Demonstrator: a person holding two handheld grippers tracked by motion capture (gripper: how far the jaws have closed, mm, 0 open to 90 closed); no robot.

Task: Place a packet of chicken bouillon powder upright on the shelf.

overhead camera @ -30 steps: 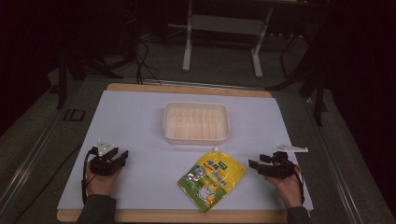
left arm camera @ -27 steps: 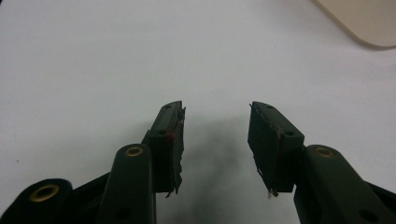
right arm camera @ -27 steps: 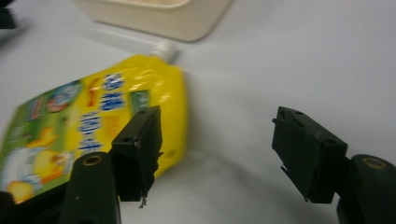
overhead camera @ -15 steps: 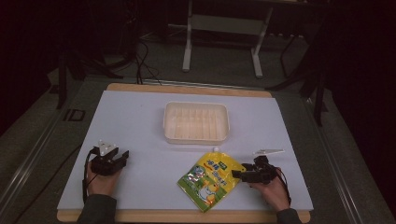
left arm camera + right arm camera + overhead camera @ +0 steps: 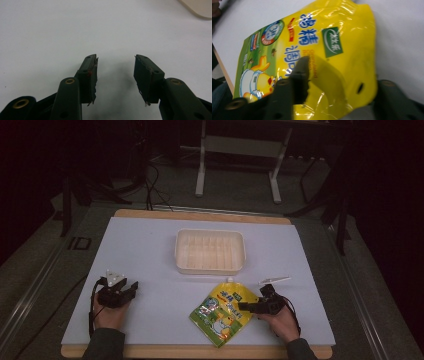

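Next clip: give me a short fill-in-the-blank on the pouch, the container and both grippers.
1. The right gripper has its jaws around the edge of the ____ pouch.
2. The empty plastic container sits ____ the pouch in the high view.
3. The left gripper rests with its jaws ____ over bare table.

Missing words: yellow; beyond; open
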